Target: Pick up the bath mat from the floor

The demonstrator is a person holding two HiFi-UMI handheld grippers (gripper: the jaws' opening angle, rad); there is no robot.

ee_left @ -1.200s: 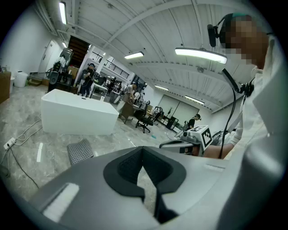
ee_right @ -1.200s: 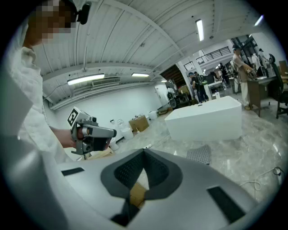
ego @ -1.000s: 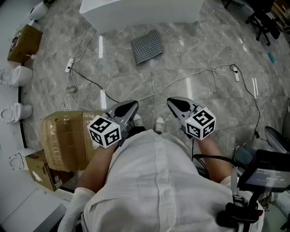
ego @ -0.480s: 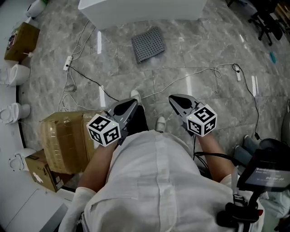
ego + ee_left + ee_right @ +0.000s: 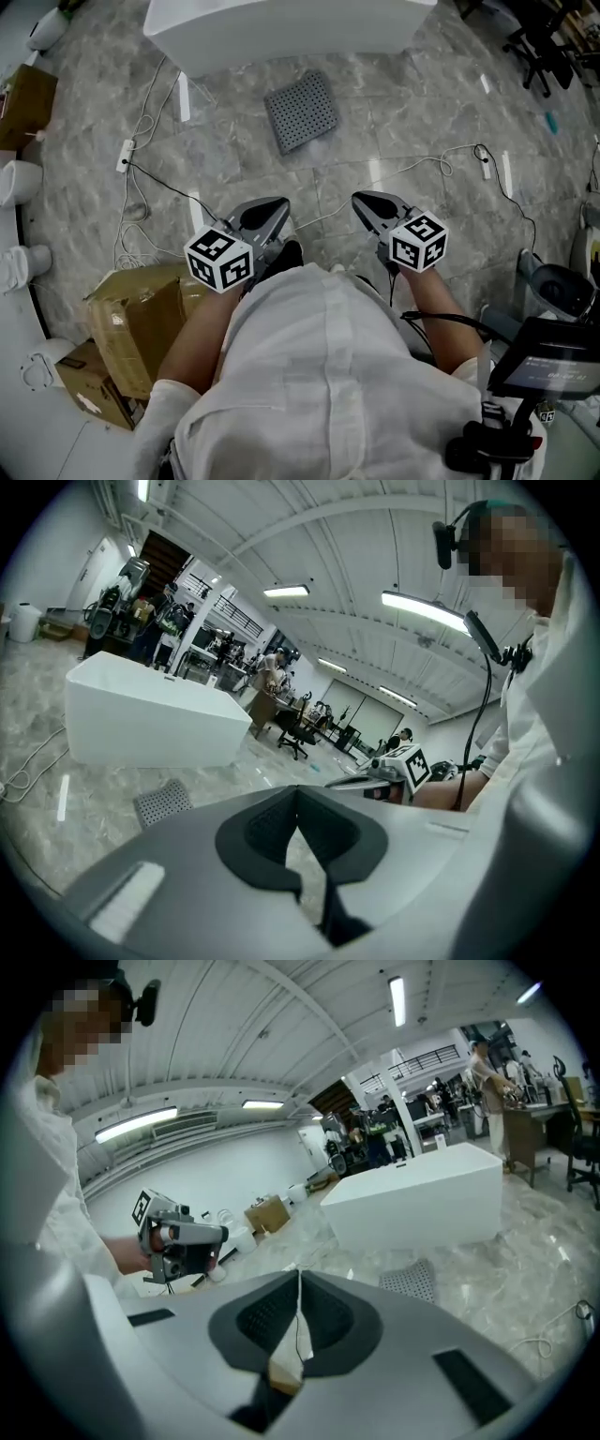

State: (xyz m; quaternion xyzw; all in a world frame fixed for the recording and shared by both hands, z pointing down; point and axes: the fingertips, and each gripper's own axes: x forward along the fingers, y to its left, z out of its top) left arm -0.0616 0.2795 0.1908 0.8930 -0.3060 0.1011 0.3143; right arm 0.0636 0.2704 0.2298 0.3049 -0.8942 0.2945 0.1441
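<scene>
The floor (image 5: 422, 131) is finished in glossy, marbled grey stone, and lamp streaks are reflected in it. The bath mat (image 5: 302, 110) is seen as matt grey, densely perforated. The tub (image 5: 281, 37) is smooth white. The box (image 5: 131, 319) is made of brown cardboard, the shirt (image 5: 319, 375) of white cloth.

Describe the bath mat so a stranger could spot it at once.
Find the big white tub at the far side of the marble floor. Just before it lies the bath mat, a grey square dotted with holes, unlike the thin white cables nearby.
</scene>
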